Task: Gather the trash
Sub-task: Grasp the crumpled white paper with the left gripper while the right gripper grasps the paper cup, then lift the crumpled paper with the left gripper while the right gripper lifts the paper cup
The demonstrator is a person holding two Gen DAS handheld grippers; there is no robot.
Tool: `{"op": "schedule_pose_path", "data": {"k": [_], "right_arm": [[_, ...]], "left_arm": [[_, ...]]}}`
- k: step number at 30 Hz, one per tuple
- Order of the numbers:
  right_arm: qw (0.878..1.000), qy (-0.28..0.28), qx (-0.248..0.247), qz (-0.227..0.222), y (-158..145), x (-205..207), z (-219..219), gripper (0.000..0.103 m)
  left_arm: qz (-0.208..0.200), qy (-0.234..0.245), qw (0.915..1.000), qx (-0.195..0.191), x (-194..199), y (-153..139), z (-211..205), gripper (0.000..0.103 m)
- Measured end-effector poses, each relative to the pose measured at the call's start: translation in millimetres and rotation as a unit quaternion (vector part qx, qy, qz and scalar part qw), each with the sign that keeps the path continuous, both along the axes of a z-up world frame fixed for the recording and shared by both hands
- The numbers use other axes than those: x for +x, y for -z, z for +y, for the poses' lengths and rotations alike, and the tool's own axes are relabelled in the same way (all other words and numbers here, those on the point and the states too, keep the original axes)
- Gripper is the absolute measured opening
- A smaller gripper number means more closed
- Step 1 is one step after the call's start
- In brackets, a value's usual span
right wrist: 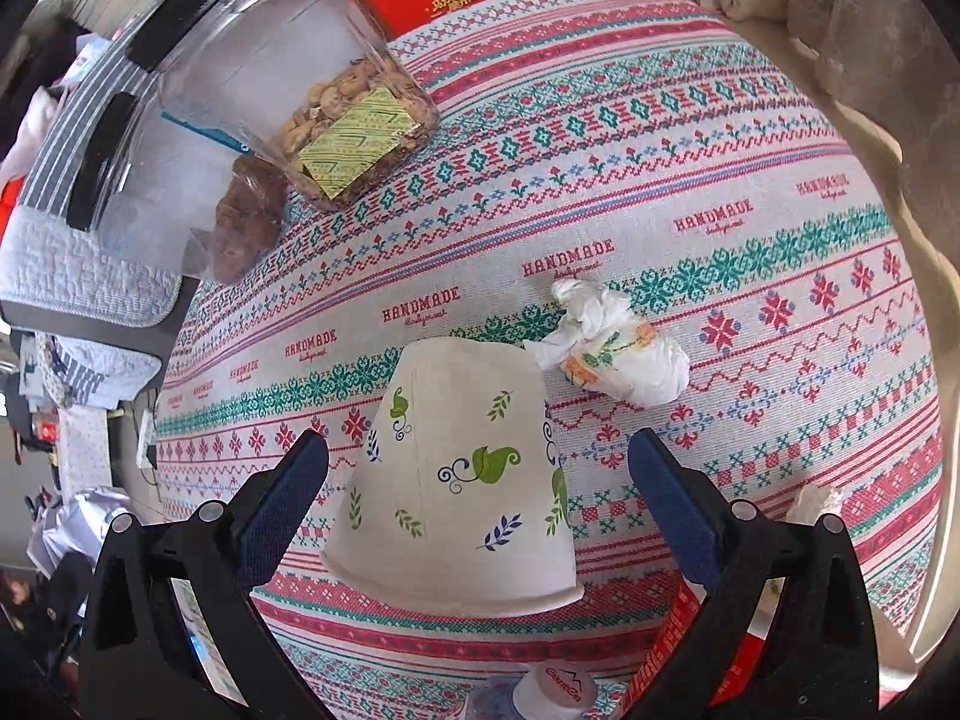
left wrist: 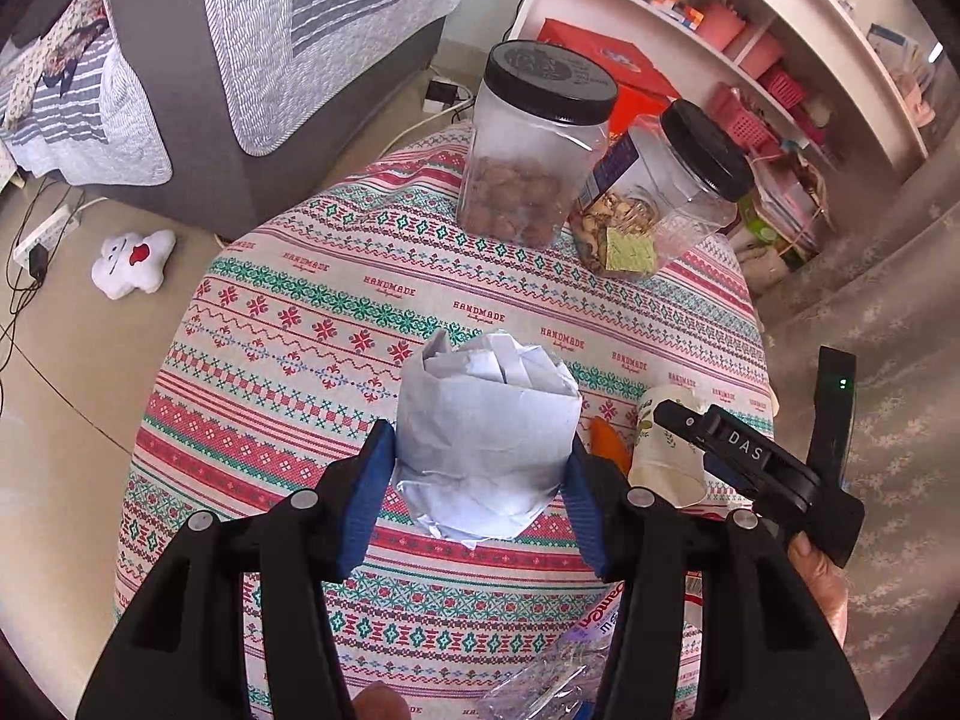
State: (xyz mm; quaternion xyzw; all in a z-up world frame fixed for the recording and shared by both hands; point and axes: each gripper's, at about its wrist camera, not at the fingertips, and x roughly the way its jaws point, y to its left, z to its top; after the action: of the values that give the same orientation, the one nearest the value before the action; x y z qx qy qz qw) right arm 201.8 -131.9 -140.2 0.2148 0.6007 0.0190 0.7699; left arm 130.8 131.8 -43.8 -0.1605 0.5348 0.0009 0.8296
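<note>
My left gripper (left wrist: 480, 450) is shut on a crumpled white paper bundle (left wrist: 486, 420), its blue pads pressing on both sides, held over the patterned tablecloth (left wrist: 336, 324). A white paper cup (right wrist: 462, 474) with a leaf print seems to stand upside down on the cloth. My right gripper (right wrist: 480, 450) is open astride the cup, and both pads are clear of its sides. In the left wrist view the cup (left wrist: 666, 456) and the right gripper's black body (left wrist: 750, 462) sit just right of the bundle. A crumpled white wad (right wrist: 618, 348) with a flower print lies just beyond the cup.
Two clear jars with black lids, one of brown nuts (left wrist: 528, 150) and one of pale nuts (left wrist: 648, 198), stand at the table's far side. An orange scrap (left wrist: 609, 444), a clear wrapper (left wrist: 540, 690) and a bottle cap (right wrist: 558, 690) lie nearby. A sofa (left wrist: 240, 60) and shelves (left wrist: 750, 30) flank the table.
</note>
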Motion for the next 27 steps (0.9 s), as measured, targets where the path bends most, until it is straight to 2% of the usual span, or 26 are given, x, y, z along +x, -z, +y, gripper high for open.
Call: {"op": "schedule_pose_path", "data": {"k": [3, 6, 9, 18, 27], "right_arm": [[1.000, 0.002, 0.021, 0.009, 6, 0, 4, 0.095], [1.000, -0.012, 0.010, 0.001, 6, 2, 14, 0.071], [1.000, -0.016, 0.008, -0.018, 2, 2, 18, 0.066], [0.995, -0.034, 0.022, -0.086, -38, -7, 22, 0.065], [0.983, -0.054, 0.001, -0.175, -92, -33, 23, 0.065]], "left_arm": [[0.002, 0.002, 1.0000, 0.004, 3, 2, -2, 0.053], [0.005, -0.001, 1.0000, 0.007, 5, 5, -1, 0.053], [0.006, -0.005, 0.9999, 0.010, 6, 6, 2, 0.053], [-0.007, -0.018, 0.9997, 0.014, 5, 2, 5, 0.053], [-0.046, -0.024, 0.9983, 0.025, -3, -21, -2, 0.053]]}}
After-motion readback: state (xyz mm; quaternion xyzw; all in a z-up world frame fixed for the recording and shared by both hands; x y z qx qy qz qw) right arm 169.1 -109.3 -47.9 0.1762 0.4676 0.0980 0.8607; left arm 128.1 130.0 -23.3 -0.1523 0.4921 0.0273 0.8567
